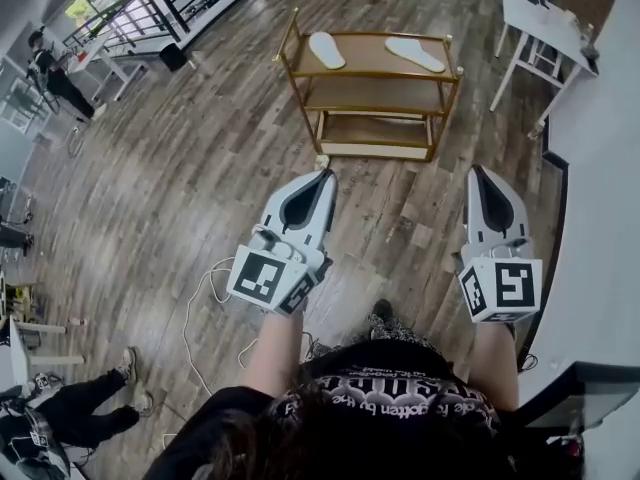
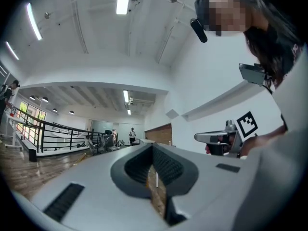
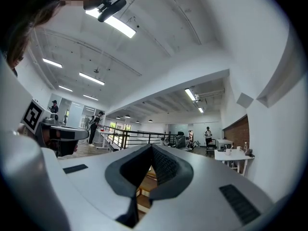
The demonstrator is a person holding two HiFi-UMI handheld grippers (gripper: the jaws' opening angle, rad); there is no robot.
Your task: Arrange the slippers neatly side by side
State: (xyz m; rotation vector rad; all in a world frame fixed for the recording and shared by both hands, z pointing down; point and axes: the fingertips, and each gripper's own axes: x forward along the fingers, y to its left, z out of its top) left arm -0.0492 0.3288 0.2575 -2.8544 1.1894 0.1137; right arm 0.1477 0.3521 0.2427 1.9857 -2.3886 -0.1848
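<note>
You hold the grey left gripper [image 1: 325, 175] and right gripper [image 1: 478, 172] level, jaws closed on nothing, presumably because the two flat white slippers [image 1: 327, 50] lie beyond reach, well apart atop the three-tier wooden shelf [image 1: 372, 58].

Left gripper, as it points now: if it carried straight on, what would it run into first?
The left gripper would probably meet the wooden shelf rack; the floor between looks free. Height is unclear: it might instead pass over the top, where the slippers lie.
</note>
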